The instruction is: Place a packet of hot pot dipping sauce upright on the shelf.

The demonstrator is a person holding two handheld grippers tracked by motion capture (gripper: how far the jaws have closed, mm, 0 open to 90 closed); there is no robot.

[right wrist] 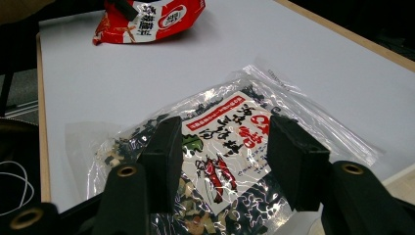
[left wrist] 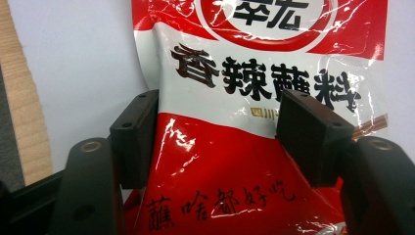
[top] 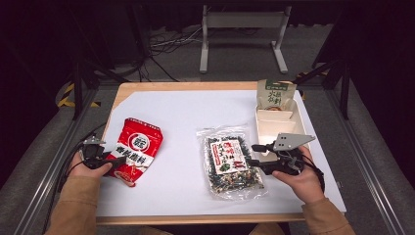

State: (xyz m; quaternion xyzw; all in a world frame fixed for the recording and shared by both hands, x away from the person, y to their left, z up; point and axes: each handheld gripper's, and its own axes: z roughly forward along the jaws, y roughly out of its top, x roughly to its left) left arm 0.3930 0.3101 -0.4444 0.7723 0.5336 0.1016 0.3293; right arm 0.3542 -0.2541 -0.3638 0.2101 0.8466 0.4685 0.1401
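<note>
Two snack packs lie flat on the white-topped table (top: 181, 191) in the high view: a red seasoning pouch (top: 138, 149) at the left and a clear dried seaweed-mix bag (top: 231, 162) right of centre, with a green-labelled pouch (top: 275, 94) standing in a white tray (top: 274, 128) at the upper right. The left hand-held gripper (top: 115, 163) sits at the red pouch's lower left corner, and the pouch's long axis runs up and to the right away from it; the right hand-held gripper (top: 253, 155) points leftward at the right edge of the seaweed bag, whose long axis runs up and down the frame, across the line of the jaws. Each hand is nearest its own pack. In the left gripper view, the red pouch (left wrist: 254, 122) runs from the bottom centre upward between the two black pads (left wrist: 134, 137), which stand on either side of its lower half; the jaws are part-way in and look close against the film, but a firm clamp is not evident. In the right gripper view, the seaweed bag (right wrist: 220, 142) lies below and ahead of the jaws, which stand wide apart over its near end without pressing it, while the red pouch (right wrist: 151, 19) sits at the upper left with the other gripper's jaw at it.
</note>
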